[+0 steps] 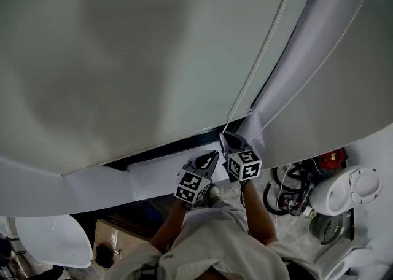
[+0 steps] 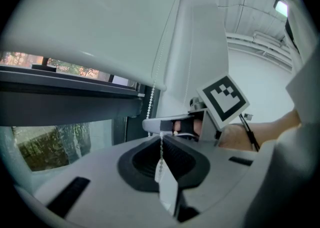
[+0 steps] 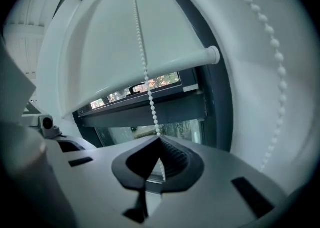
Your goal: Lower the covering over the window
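Person's white shirt (image 1: pixel 209 242) sits lowest in the head view. Two forearms (image 1: pixel 261 220) reach from it, one gripper each.

Left gripper (image 1: pixel 212 159): jaws together, clamped on the bead chain (image 1: pixel 264 45). Its own view confirms this and shows one white connector (image 2: pixel 167 187) on the chain inside the jaw recess.

Right gripper (image 1: pixel 225 137): jaws together, clamped on the same chain, just beyond the left gripper.

Chain strands counted: two, both at the right edge of the roller blind (image 1: pixel 123 58).

Blinds: one, lowered most of the way. Its bottom rail (image 3: pixel 165 68) leaves one strip of window (image 3: pixel 125 134) uncovered.
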`<state>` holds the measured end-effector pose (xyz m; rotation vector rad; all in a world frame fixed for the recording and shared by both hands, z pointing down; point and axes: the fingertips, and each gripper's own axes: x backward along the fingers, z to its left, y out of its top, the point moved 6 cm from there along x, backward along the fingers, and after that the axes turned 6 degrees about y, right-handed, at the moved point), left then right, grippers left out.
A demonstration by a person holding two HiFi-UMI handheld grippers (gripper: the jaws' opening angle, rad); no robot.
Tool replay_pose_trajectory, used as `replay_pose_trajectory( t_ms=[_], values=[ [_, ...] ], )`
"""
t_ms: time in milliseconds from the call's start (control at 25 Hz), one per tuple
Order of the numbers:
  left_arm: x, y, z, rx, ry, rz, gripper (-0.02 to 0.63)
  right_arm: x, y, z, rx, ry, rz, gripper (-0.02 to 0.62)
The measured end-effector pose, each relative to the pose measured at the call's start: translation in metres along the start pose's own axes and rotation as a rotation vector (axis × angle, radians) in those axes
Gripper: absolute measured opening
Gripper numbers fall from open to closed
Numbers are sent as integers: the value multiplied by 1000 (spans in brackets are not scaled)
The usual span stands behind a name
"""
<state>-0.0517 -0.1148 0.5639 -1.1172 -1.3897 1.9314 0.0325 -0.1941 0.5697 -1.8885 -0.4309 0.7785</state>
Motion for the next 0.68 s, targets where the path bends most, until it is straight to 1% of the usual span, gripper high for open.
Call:
replay_pose_trajectory(
  t_ms=[480,680],
  values=[
    [2,-2,2,-3,6,-1,20,2,-3,0,1,-7,0,-5],
    [-7,-2,0,-6,5,2,20,3,-3,-9,-1,-6,-1,-5]
  ],
)
